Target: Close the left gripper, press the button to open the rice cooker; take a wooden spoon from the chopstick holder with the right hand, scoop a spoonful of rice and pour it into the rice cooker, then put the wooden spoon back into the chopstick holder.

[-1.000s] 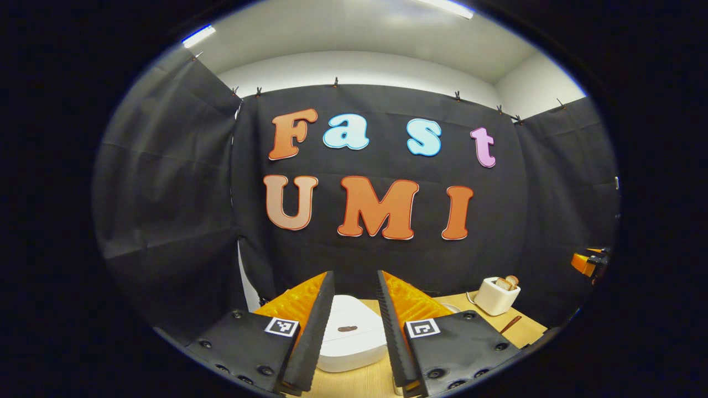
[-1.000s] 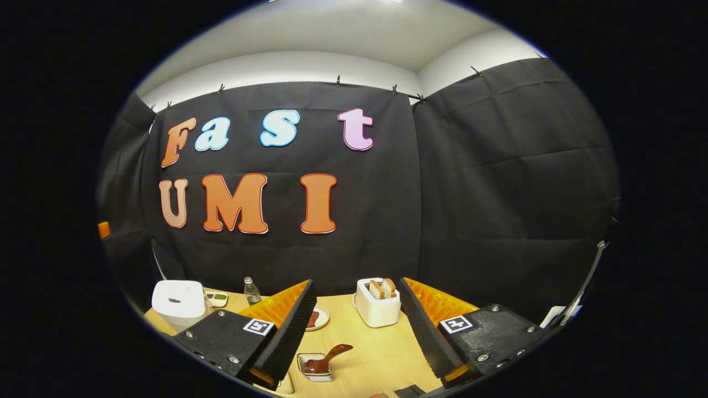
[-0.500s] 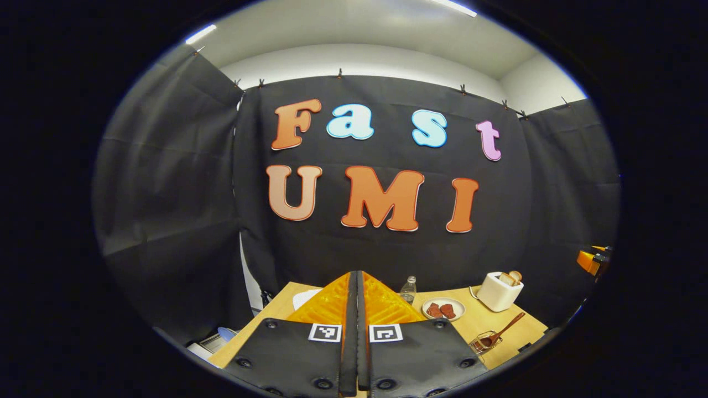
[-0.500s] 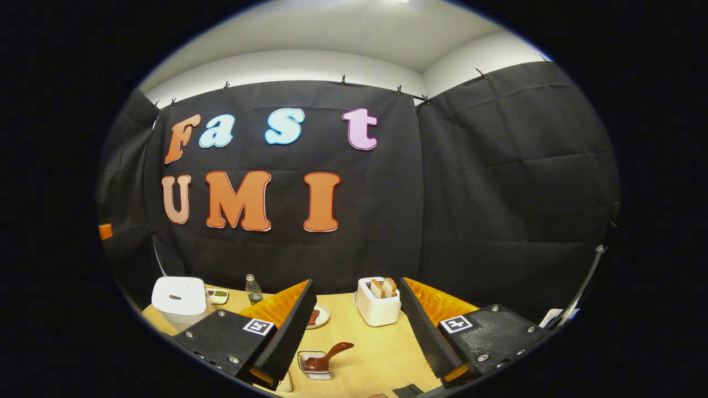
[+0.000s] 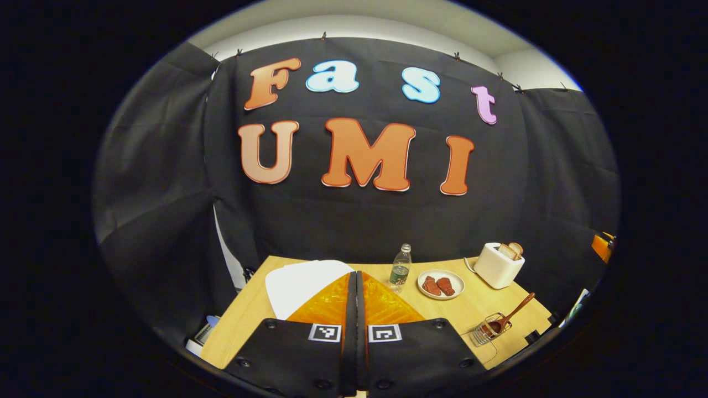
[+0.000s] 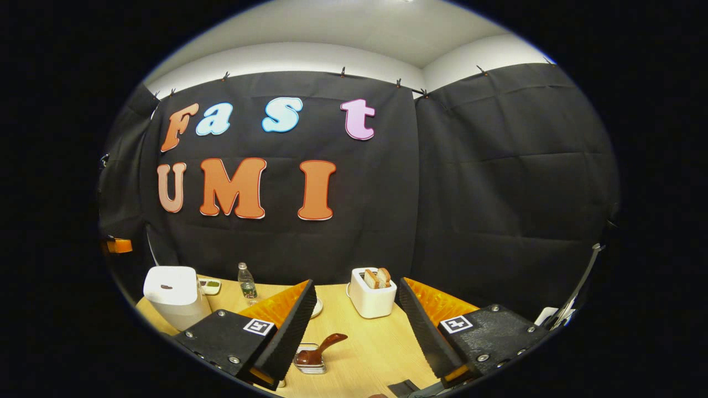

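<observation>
The white rice cooker [image 6: 171, 296] stands closed at the table's left end, a small dark mark on its lid. In the left gripper view its lid [image 5: 298, 282] lies just beyond and left of my left gripper [image 5: 357, 275], which is shut with nothing between its fingers and held above the cooker. The wooden spoon [image 5: 514, 314] leans in a wire chopstick holder [image 5: 487, 331] near the front right edge. My right gripper [image 6: 358, 287] is open and empty, with the holder [image 6: 310, 359] and the spoon [image 6: 327, 342] low between its fingers.
On the wooden table [image 5: 470, 309] are a clear water bottle [image 5: 399, 268], a plate of red pieces [image 5: 441, 284] and a white toaster [image 5: 498, 265] holding bread. A small dish [image 6: 210, 286] sits behind the cooker. Black cloth walls close in the back and sides.
The left gripper went from open around the cooker's lid to shut, then its view tipped down and the cooker slid left. The right gripper's view dipped slightly; its fingers stayed open.
</observation>
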Tool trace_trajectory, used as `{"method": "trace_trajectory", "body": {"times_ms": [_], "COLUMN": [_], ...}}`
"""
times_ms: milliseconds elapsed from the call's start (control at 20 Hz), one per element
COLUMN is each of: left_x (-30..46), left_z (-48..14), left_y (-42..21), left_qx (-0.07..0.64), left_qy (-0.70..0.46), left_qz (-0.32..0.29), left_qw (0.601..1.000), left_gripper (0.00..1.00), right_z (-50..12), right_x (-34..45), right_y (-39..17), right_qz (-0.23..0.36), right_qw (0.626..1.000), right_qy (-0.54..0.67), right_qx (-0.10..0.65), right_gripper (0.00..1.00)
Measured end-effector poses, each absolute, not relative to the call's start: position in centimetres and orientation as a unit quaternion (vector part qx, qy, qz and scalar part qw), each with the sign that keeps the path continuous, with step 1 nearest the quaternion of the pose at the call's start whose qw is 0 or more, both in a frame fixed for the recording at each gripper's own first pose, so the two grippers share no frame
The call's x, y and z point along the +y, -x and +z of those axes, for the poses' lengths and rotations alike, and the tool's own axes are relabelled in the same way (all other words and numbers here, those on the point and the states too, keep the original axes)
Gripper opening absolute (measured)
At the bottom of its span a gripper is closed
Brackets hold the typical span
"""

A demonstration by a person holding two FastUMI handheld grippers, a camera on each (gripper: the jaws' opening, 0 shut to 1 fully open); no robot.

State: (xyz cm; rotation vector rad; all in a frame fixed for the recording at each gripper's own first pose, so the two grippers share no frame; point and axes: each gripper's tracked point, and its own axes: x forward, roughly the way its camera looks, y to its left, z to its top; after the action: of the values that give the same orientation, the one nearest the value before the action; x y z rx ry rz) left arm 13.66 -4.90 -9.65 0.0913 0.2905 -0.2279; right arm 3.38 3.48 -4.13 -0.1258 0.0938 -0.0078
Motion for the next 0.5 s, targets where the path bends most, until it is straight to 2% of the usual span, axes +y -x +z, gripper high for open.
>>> {"method": "trace_trajectory", "body": {"times_ms": [450,500], "left_x": [-2.4,-2.3], "left_z": [-21.2,-22.1], "left_y": [-19.2,-19.3], "left_qx": [0.268,0.282], "left_qy": [-0.051,-0.044], "left_qz": [-0.1,-0.1], "left_qw": [0.957,0.953], "left_gripper": [0.04,0.04], "right_z": [-5.8,-6.0], "right_x": [2.2,2.3], "right_y": [-2.8,-2.8], "right_qz": [-0.03,-0.032], "right_qw": [0.995,0.994], "right_qy": [0.065,0.066], "right_qx": [0.072,0.075], "right_gripper": [0.93,0.97]}}
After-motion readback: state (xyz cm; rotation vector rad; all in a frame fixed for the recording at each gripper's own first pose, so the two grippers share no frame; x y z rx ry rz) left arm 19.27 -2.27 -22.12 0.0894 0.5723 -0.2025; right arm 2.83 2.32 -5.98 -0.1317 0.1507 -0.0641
